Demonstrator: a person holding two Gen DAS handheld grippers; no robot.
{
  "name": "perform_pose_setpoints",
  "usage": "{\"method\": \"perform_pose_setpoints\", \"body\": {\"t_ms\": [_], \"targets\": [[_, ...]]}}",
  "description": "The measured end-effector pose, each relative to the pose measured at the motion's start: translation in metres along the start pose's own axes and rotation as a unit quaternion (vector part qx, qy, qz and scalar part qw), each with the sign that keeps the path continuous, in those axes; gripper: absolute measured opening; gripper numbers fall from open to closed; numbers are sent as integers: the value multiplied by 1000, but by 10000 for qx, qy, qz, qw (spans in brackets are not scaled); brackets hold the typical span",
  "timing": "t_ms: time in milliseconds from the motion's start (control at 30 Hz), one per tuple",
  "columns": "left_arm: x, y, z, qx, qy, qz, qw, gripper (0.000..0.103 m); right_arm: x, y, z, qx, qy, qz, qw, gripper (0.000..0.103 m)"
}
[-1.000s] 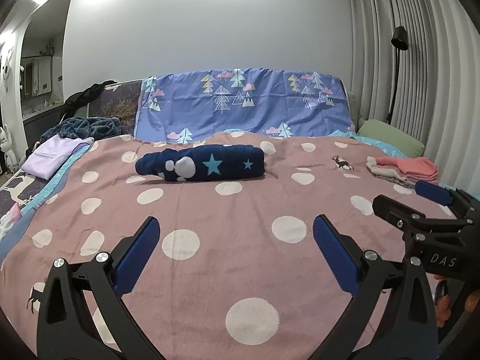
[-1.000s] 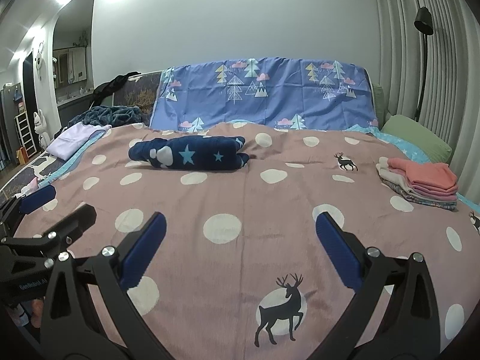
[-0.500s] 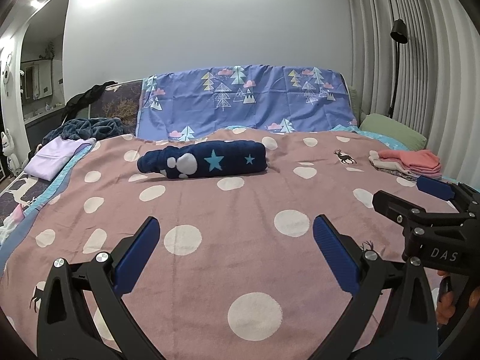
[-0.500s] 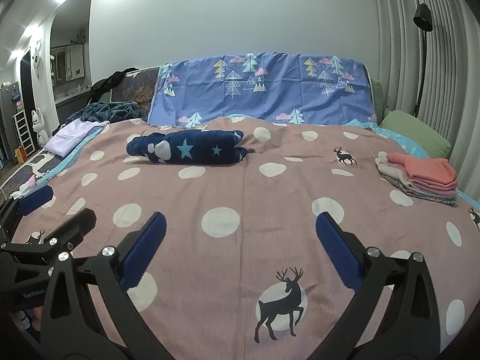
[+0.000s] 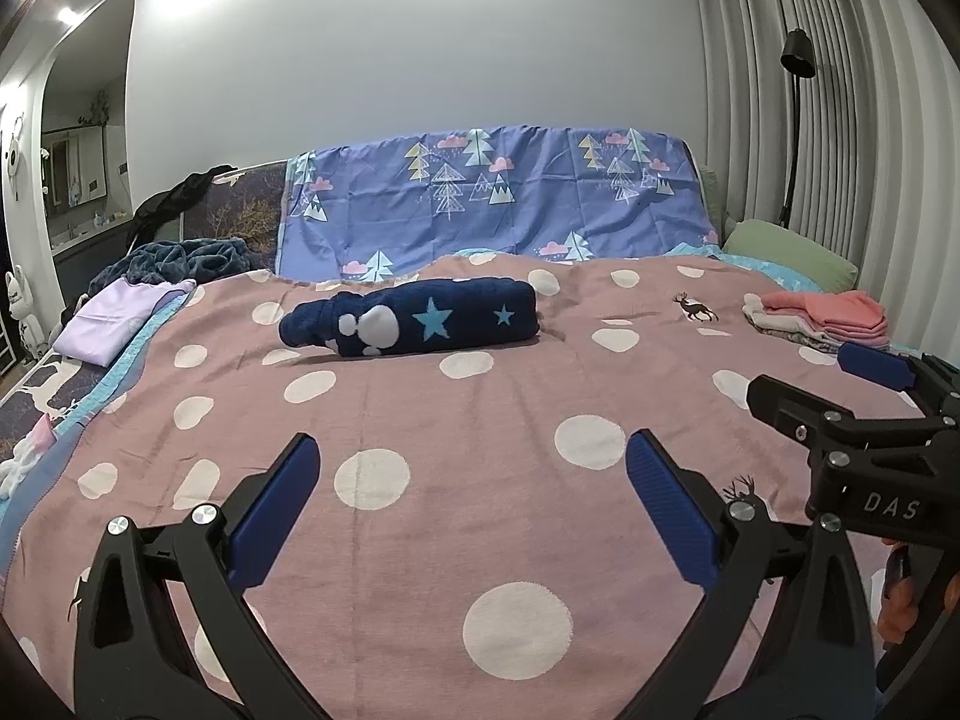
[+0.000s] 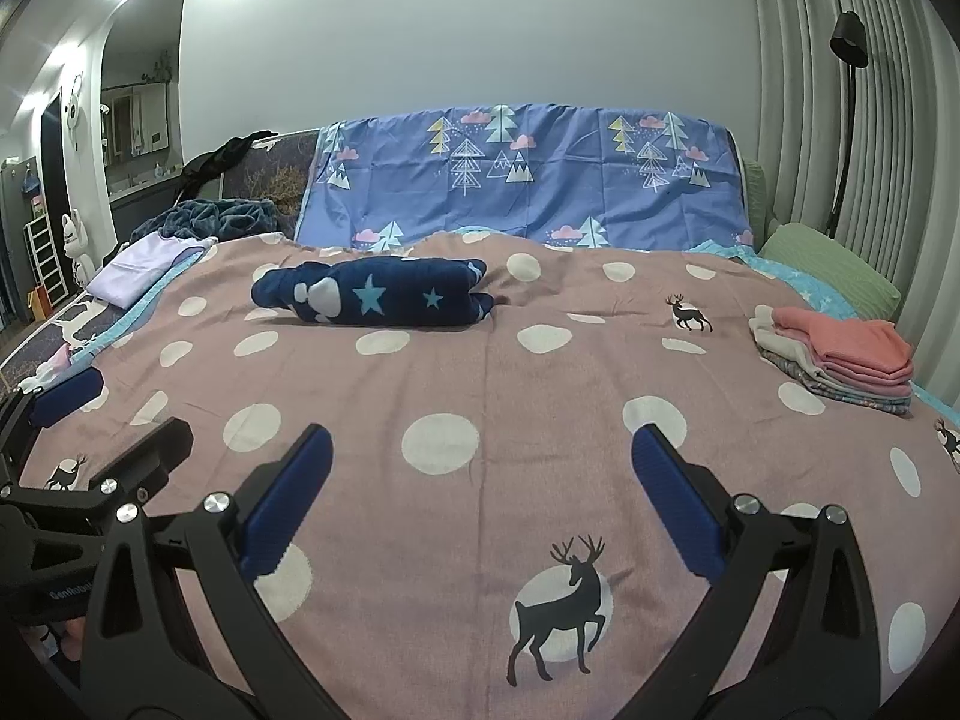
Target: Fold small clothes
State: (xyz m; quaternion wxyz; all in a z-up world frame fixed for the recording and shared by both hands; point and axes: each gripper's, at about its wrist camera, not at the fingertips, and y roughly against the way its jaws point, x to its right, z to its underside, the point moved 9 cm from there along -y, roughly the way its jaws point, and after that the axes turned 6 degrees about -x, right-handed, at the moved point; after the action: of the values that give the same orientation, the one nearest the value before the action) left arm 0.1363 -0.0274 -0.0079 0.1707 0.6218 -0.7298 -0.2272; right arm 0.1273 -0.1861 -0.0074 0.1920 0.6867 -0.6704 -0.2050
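A small navy garment with stars and white shapes (image 5: 414, 324) lies rolled on the far middle of the pink dotted bedspread (image 5: 450, 468); it also shows in the right wrist view (image 6: 378, 300). My left gripper (image 5: 471, 504) is open and empty, low over the near bedspread. My right gripper (image 6: 477, 498) is open and empty, beside it; its fingers (image 5: 876, 366) show at the right of the left wrist view. Both are well short of the garment.
A stack of folded clothes with a pink top (image 6: 840, 360) sits at the bed's right edge. A lilac cloth (image 5: 114, 324) and a dark blanket (image 5: 180, 258) lie at the far left. A blue tree-print sheet (image 6: 528, 174) covers the headboard. A green pillow (image 6: 834, 270) lies far right.
Both grippers have drawn back and risen slightly, tilting the view up. The garment has not moved. Both stay open.
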Motion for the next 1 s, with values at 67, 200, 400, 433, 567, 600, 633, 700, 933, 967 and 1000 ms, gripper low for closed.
{"method": "perform_pose_setpoints", "body": {"t_ms": [67, 200, 400, 433, 567, 600, 633, 700, 933, 967, 1000], "targets": [[-1, 0, 1, -8, -9, -5, 10000, 102, 0, 0, 0, -3, 5, 1, 10000, 101], [-2, 0, 2, -20, -17, -19, 10000, 102, 0, 0, 0, 0, -3, 3, 10000, 101], [-2, 1, 2, -18, -18, -25, 10000, 102, 6, -1, -1, -20, -28, 25, 10000, 101], [-2, 0, 1, -23, -20, -22, 10000, 102, 7, -1, -1, -25, -34, 26, 10000, 101], [-3, 0, 1, -23, -42, -23, 10000, 102, 10, -1, -1, -35, -38, 26, 10000, 101], [-4, 0, 2, -23, -48, -28, 10000, 102, 11, -2, 0, -39, -38, 26, 10000, 101], [-5, 0, 2, -25, -49, -26, 10000, 102, 12, -2, 0, -42, -39, 25, 10000, 101], [-5, 0, 1, -25, -45, -22, 10000, 102, 12, -1, 1, -39, -34, 27, 10000, 101], [-5, 0, 0, -6, -68, -16, 10000, 102, 14, -3, 2, -30, 42, 51, 10000, 101], [-5, 0, 0, -7, -65, -18, 10000, 102, 14, -3, 2, -31, 35, 48, 10000, 101], [-5, 0, 1, -10, -68, -22, 10000, 102, 15, -3, 3, -34, 30, 46, 10000, 101]]}}
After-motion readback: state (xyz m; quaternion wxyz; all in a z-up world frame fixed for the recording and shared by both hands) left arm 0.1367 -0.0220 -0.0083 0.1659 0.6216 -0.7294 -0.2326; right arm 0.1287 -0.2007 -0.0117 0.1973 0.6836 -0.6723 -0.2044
